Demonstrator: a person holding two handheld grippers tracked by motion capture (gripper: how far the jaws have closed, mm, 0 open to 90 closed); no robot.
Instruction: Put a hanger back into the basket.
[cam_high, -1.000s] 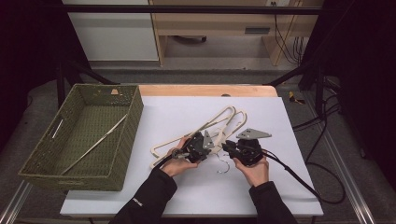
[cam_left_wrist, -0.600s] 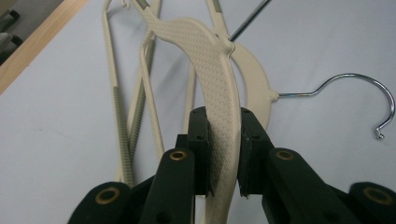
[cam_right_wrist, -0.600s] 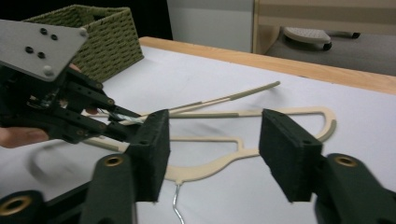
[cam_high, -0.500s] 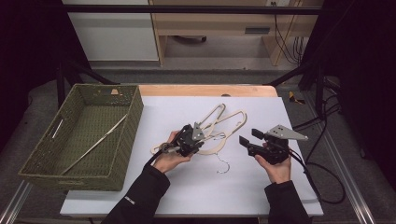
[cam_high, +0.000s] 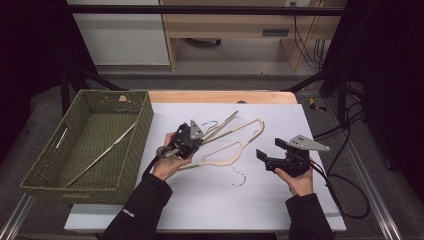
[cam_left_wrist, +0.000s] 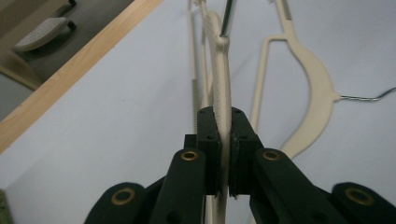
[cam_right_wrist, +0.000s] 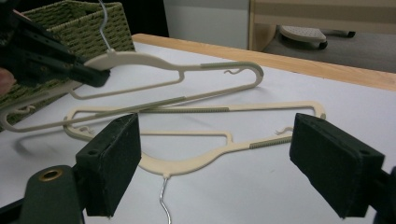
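Your left gripper (cam_high: 192, 141) pinches the upper cream hanger (cam_high: 235, 127) by its shoulder, lifted and tilted above the bench (cam_high: 200, 210). Your right gripper (cam_high: 267, 159), its jaws just opened wide with nothing between them, sits just right of the second hanger (cam_high: 220, 152) lying flat on the bench.

Cut off by the lower edge of the left gripper view: the near end of the lifted hanger (cam_left_wrist: 223, 93), which passes between the pressed pads and out of frame; its far end and hook leave past the top edge. Hidden in the high view behind the left gripper (cam_high: 186, 142): the stretch of that hanger under the grip. Cropped at the right gripper view's left edge: the left gripper's body and most of the green basket (cam_right_wrist: 60, 18). Too thin and dim to identify in the high view: a pale stick-like piece (cam_high: 102, 155) inside the basket. Blurred beyond the tabletop (cam_right_wrist: 327, 70): furniture at the back.
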